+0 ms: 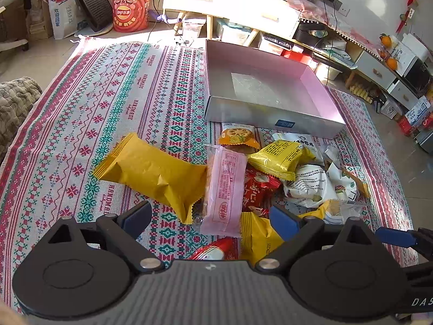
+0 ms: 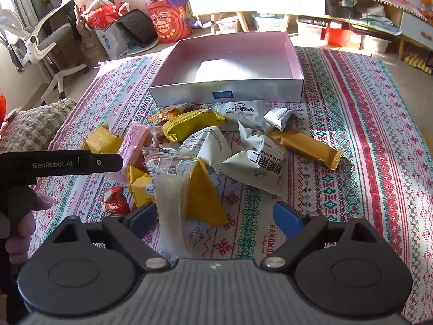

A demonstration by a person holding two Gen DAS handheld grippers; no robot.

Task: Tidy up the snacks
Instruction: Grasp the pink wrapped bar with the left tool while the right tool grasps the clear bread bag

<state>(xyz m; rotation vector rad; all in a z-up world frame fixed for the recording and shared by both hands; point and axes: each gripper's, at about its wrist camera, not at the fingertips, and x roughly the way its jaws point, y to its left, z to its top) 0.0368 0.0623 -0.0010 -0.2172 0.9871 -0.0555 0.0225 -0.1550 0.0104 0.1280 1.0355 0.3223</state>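
Both the left gripper (image 1: 209,218) and right gripper (image 2: 215,216) hover wide open and empty over the heaped snack packets (image 2: 205,146) on the patterned cloth (image 1: 81,124), apparently choosing a pick, the empty pink-lined box (image 2: 230,90) waiting just beyond.

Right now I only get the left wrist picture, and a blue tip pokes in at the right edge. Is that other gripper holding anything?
Observer: No. The right gripper is open; a clear packet stands between its fingers, ungripped.
Operator: Any snack I can barely see?
Observer: A long gold bar lies on the pile's right side, on the cloth.
Operator: What holds the left gripper?
Observer: A person's hand, wrapped around its grip.
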